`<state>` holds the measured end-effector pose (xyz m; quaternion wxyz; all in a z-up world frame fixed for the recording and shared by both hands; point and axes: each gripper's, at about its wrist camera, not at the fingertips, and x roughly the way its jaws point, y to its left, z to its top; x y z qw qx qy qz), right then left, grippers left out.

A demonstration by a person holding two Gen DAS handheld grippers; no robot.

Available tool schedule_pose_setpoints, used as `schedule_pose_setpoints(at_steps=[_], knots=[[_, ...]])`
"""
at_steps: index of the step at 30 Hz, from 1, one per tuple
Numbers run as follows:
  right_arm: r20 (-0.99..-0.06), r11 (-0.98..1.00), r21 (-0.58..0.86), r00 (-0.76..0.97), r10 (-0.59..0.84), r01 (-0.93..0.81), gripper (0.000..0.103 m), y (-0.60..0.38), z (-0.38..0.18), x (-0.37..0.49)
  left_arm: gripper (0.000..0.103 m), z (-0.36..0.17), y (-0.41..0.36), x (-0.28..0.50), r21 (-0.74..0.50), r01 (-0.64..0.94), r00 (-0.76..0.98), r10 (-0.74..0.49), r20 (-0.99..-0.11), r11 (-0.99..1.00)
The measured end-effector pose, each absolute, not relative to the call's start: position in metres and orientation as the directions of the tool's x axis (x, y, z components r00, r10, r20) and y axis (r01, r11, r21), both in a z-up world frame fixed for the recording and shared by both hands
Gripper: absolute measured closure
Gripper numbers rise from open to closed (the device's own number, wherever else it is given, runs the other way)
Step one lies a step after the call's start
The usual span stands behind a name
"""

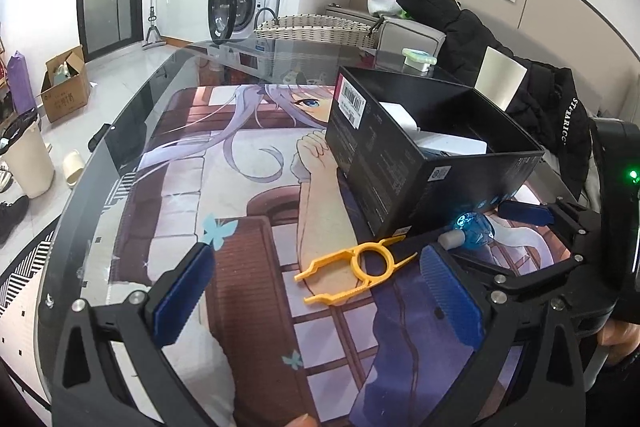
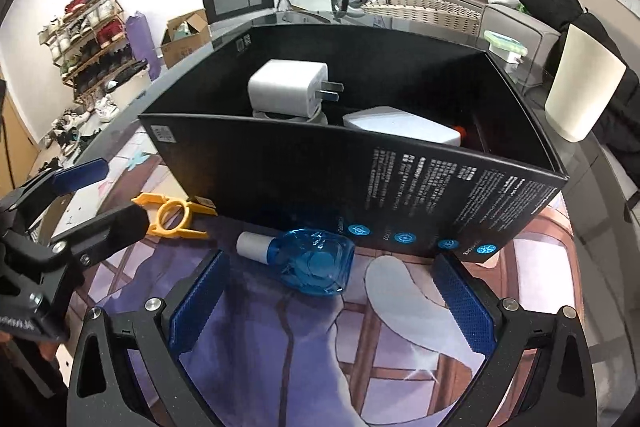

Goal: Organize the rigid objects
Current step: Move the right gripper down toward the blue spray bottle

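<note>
The left gripper (image 1: 316,291) hangs low over the printed mat (image 1: 248,187) on the glass tabletop (image 1: 132,107), its blue fingers (image 1: 182,293) spread wide with nothing between them. Just ahead of it a yellow clip (image 1: 356,269) lies flat on the mat, near the front corner of the black box (image 1: 400,155). Right of the clip, a small blue bottle (image 2: 314,261) with a white cap lies on its side, close against the box's front wall. The right gripper (image 2: 332,301) sits over the mat just behind this bottle, fingers (image 2: 466,303) open and apart, touching neither bottle nor box. The box stands open-topped; inside it a white charger (image 2: 290,91) with its prongs pointing right rests toward the left, and a flat white block (image 2: 400,125) lies to its right, with something orange just showing past it. Beyond the box's right end a cream cup (image 2: 582,91) stands on the tabletop.
</note>
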<state>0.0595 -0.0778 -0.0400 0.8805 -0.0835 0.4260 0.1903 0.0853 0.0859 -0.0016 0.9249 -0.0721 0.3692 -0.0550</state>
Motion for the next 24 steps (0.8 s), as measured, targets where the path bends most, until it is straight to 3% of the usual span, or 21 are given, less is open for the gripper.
schedule_pose_setpoints(at_steps=[24], knots=[[-0.788,0.931,0.003,0.572,0.227,-0.366,0.0,-0.179,-0.04,0.079,0.0,-0.004,0.08,0.088,-0.138,0.049,0.704,-0.132,-0.698,0.989]])
